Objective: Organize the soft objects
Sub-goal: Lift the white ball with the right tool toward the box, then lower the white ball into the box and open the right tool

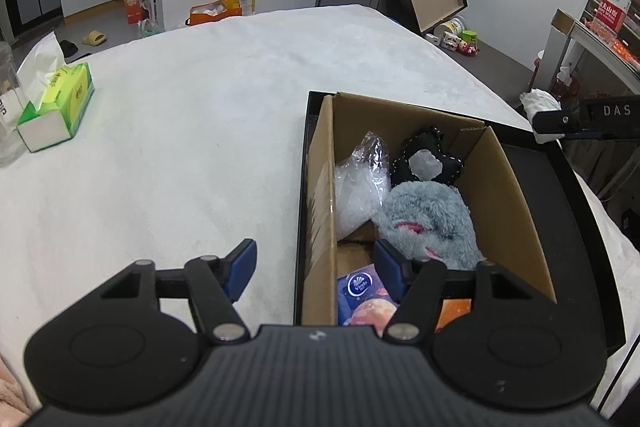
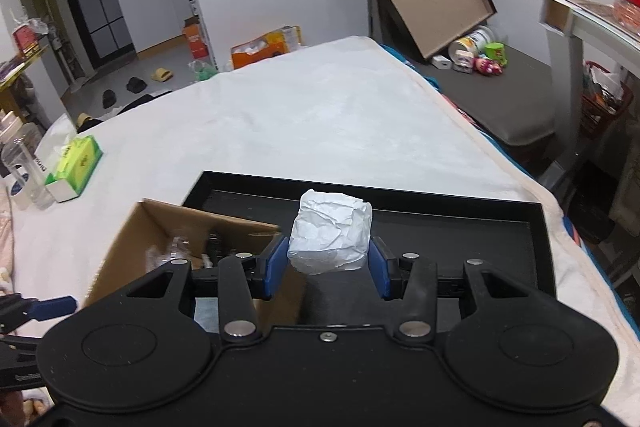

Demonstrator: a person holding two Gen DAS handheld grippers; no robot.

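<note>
— Crumpled white paper wad (image 2: 330, 237)? Pinched between the blue pads of the right gripper (image 2: 329, 263), raised above the shallow black tray (image 2: 440, 227).

— And the left gripper (image 1: 316, 265)? Spread wide, gripping nothing, straddling the near wall of the brown cardboard box (image 1: 320, 187). Inside: fluffy grey plush toy (image 1: 430, 223), clear plastic bag (image 1: 362, 187), black stitched cushion (image 1: 428, 157).

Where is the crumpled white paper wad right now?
In the right wrist view the white paper wad is gripped by the right gripper, above the black tray, right of the cardboard box.

Both wrist views look down, sharing the cardboard box (image 1: 420, 187).
</note>
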